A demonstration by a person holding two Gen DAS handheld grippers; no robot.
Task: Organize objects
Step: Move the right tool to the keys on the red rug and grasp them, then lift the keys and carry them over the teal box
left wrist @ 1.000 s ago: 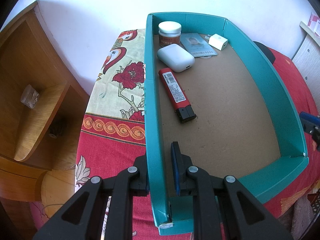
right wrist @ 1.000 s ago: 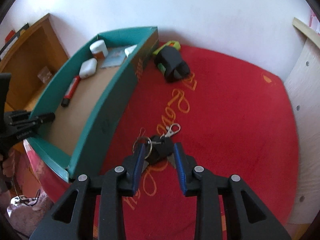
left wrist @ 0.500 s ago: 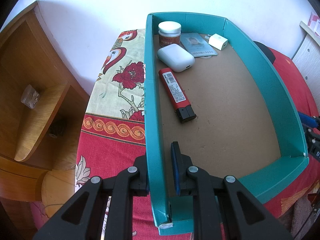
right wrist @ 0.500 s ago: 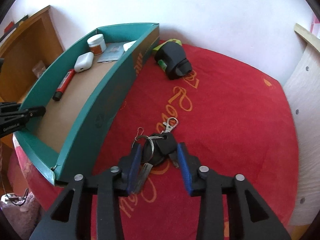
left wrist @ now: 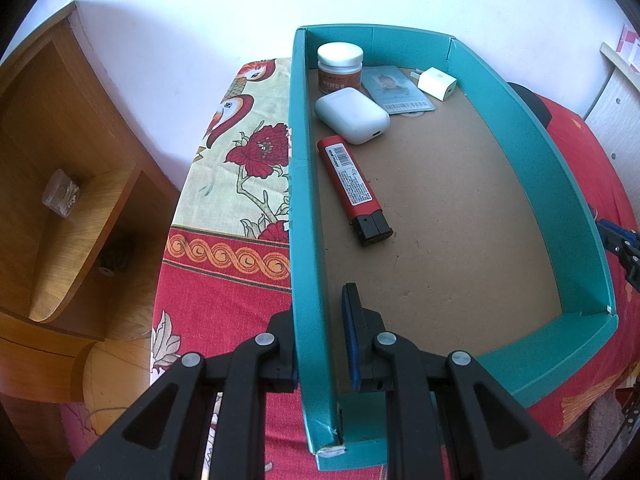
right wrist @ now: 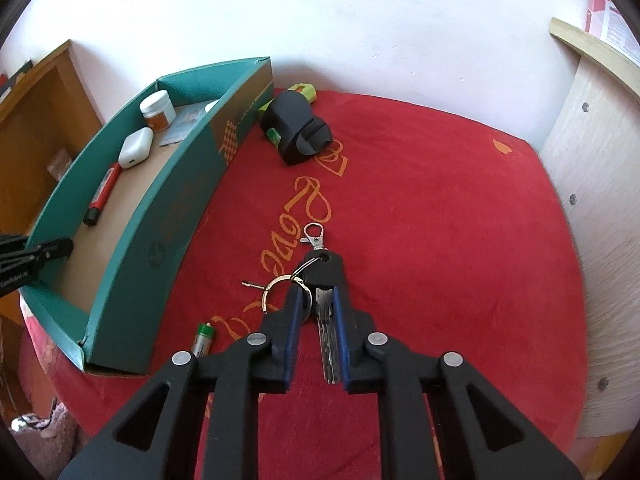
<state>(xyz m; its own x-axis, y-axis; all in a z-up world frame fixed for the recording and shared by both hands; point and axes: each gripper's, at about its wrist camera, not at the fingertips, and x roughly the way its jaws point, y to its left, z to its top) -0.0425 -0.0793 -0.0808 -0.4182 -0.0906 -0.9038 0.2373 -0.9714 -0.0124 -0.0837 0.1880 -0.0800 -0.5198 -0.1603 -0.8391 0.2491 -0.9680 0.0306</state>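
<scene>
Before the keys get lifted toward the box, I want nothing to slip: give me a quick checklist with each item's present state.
1. Right claw closed on the keys: ok; its jaws have just been closing.
2. All keys caught: cannot tell; the ring and clip lie outside the jaws.
3. Left claw clamped on the box wall: ok.
4. Bare floor in the box for the keys: ok.
5. Battery beside the box, clear of the keys: ok.

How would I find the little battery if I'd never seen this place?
Look for the teal box on the red cloth. Go to its near corner; the battery lies on the cloth just outside it, left of the bunch of keys. It is the only small green and silver cylinder there.
</scene>
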